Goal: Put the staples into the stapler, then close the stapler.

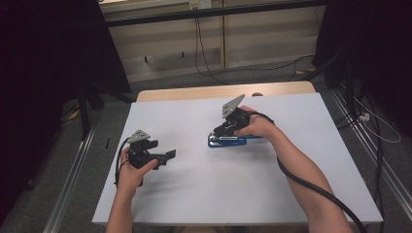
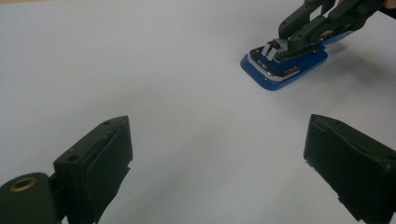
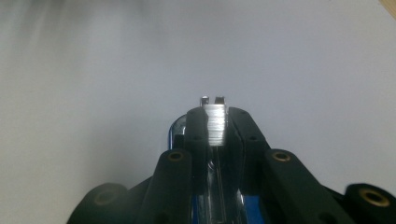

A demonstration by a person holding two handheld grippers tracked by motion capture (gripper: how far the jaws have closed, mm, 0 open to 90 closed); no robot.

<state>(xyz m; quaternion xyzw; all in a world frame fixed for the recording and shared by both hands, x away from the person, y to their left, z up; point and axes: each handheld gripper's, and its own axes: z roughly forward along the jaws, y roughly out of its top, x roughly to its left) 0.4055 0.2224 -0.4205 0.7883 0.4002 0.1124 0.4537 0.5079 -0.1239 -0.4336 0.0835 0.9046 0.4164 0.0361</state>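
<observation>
A blue stapler (image 1: 232, 141) with a silver metal top lies flat near the middle of the white table (image 1: 243, 194). My right gripper (image 1: 219, 132) is shut on its metal upper arm, one black jaw on each side. In the right gripper view the silver strip (image 3: 215, 125) stands squeezed between the jaws, with the blue base (image 3: 243, 205) below. My left gripper (image 1: 165, 156) rests low over the table at the left, open and holding nothing. The left gripper view has its two pads wide apart (image 2: 217, 149), and beyond them the stapler (image 2: 280, 74) under the right gripper (image 2: 285, 44).
The white sheet covers a wooden tabletop whose far edge (image 1: 223, 91) shows. Dark curtains stand to both sides. Cables (image 1: 204, 58) run over the floor behind the table, and metal rails (image 1: 73, 170) flank it.
</observation>
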